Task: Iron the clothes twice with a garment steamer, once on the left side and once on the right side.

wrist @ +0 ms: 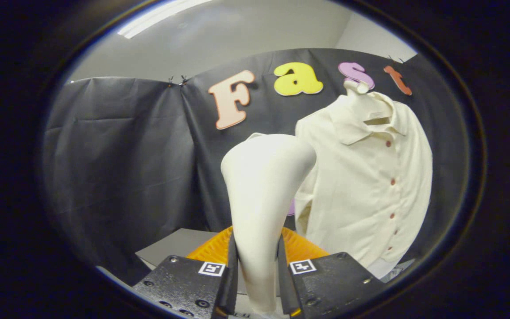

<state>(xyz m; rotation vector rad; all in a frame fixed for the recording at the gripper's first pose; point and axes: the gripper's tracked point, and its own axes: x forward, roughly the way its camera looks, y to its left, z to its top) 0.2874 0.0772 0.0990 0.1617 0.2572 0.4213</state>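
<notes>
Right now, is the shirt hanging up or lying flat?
Hanging upright: the shirt hangs from a hanger beyond the steamer, buttoned, which the gripper jaws clamp.

At frame centre, the garment steamer [264, 186] looks like smooth, matt plastic, pinched by the gripper [257, 274] fingers. Right of it, the shirt [370, 186] is soft woven cloth with small glossy buttons.

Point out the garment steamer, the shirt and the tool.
garment steamer [264, 186], gripper view, middle of its body
shirt [361, 195], gripper view, front panel beside the buttons
tool [258, 266], gripper view, midway between its fingertips, clamped on the steamer's handle
</notes>
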